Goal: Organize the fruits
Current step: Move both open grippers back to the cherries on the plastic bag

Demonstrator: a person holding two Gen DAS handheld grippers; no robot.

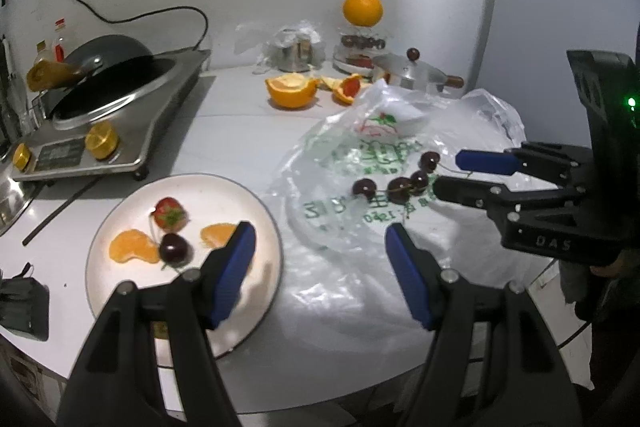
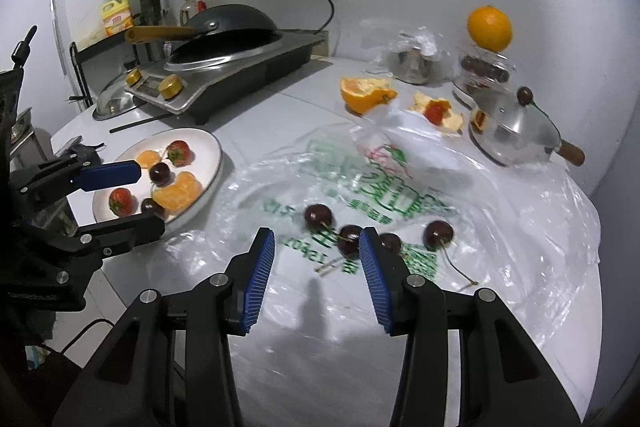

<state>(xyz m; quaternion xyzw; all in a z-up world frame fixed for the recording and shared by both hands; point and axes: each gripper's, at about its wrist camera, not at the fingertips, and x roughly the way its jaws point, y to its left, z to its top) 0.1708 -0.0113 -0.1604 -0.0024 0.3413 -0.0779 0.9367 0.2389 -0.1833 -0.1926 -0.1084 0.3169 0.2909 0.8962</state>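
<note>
A white plate (image 1: 216, 193) (image 2: 202, 147) holds strawberries (image 1: 170, 213) (image 2: 178, 151), dark cherries (image 1: 175, 247) (image 2: 160, 173) and orange segments (image 1: 132, 247) (image 2: 178, 191). Several loose cherries (image 1: 400, 187) (image 2: 318, 215) with stems lie on a clear plastic bag (image 1: 340, 267) (image 2: 520, 227). My left gripper (image 1: 320, 231) (image 2: 151, 195) hovers open over the plate's near-right rim, with nothing between its blue pads. My right gripper (image 2: 316, 235) (image 1: 446, 173) is open just short of the loose cherries. One cherry (image 2: 350, 239) sits partly behind its right finger.
An induction cooker with a dark wok (image 1: 108, 75) (image 2: 228, 31) stands at the back left. At the back are a halved orange (image 1: 290, 91) (image 2: 366, 93), peels (image 2: 440, 113), a whole orange on a jar (image 1: 362, 9) (image 2: 490, 29) and a lidded steel pot (image 2: 512, 131). The table's edge curves close below.
</note>
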